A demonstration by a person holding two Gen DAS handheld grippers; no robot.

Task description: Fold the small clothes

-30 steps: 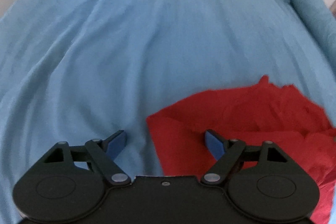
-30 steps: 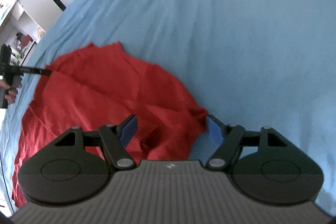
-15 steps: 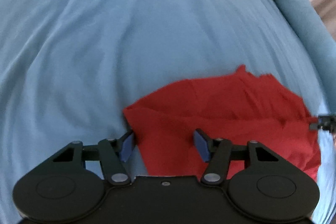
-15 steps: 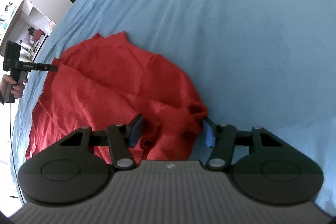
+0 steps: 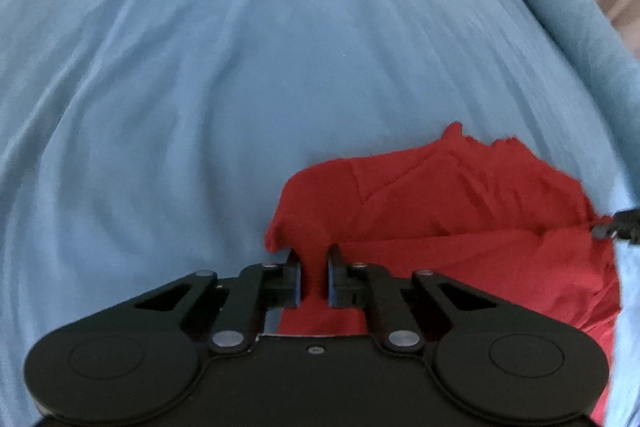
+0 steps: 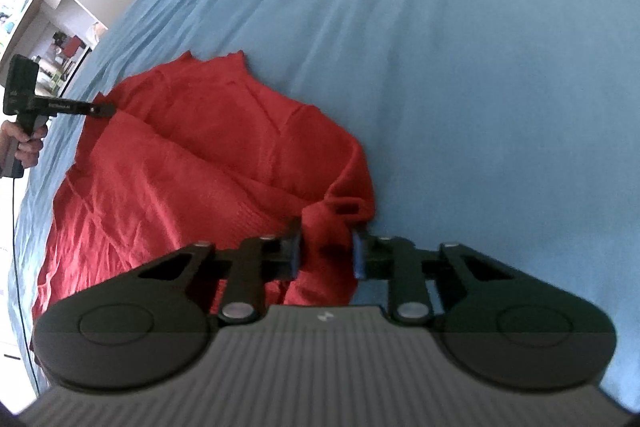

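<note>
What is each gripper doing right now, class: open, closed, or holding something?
Left gripper: closed on a corner of the red garment.
Right gripper: closed on a bunched edge of it.

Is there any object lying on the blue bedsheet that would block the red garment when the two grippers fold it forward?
Nothing visible does. The left gripper and right gripper each have their jaws around an edge of the red garment, and the blue bedsheet ahead of it shows only wrinkles.
</note>
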